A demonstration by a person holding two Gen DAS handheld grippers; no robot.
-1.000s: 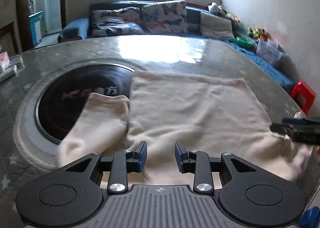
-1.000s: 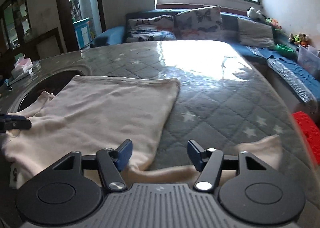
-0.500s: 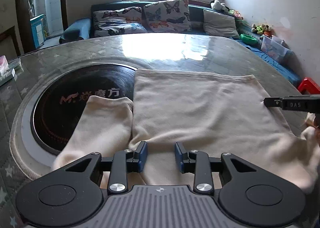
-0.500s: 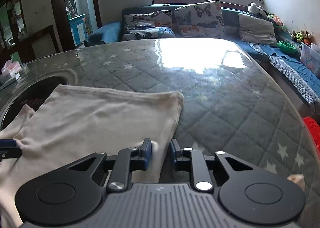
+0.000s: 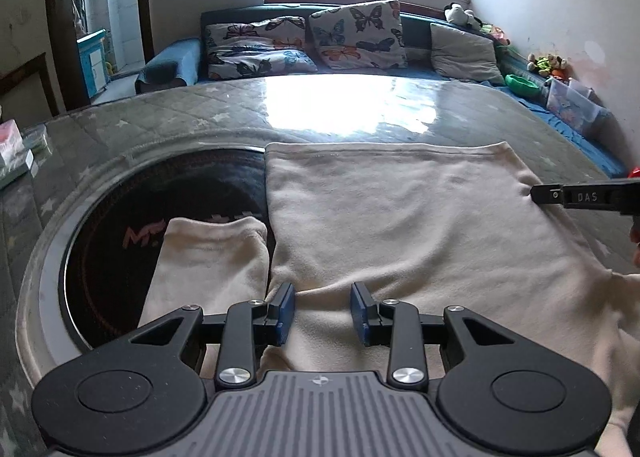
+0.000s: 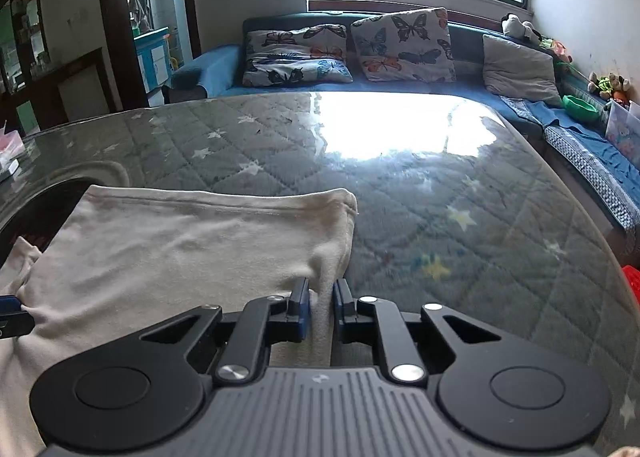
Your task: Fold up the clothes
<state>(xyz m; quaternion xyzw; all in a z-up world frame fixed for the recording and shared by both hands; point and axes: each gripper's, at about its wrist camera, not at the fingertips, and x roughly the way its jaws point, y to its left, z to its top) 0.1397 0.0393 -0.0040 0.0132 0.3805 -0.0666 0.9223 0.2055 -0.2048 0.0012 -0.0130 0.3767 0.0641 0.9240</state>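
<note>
A cream long-sleeved shirt (image 5: 400, 225) lies flat on the glass-topped table, hem toward the far side. Its left sleeve (image 5: 208, 261) lies over the dark round hob. My left gripper (image 5: 322, 313) is open, its fingers astride the shirt near the left armpit. My right gripper (image 6: 320, 307) is shut on the shirt's right side edge (image 6: 324, 269), and its tip also shows in the left wrist view (image 5: 560, 195). The left gripper's tip shows at the left edge of the right wrist view (image 6: 10, 313).
The table (image 6: 440, 185) has a quilted star-patterned cloth under glass and a round black hob (image 5: 104, 225) set in it. Boxes (image 5: 12, 153) sit at the table's left edge. A blue sofa with butterfly cushions (image 5: 356, 37) stands behind. A red stool (image 6: 632, 277) is at right.
My right gripper has gone from open to shut on the shirt's right edge and drawn it up. The left gripper has stayed open over the shirt and shifted little.
</note>
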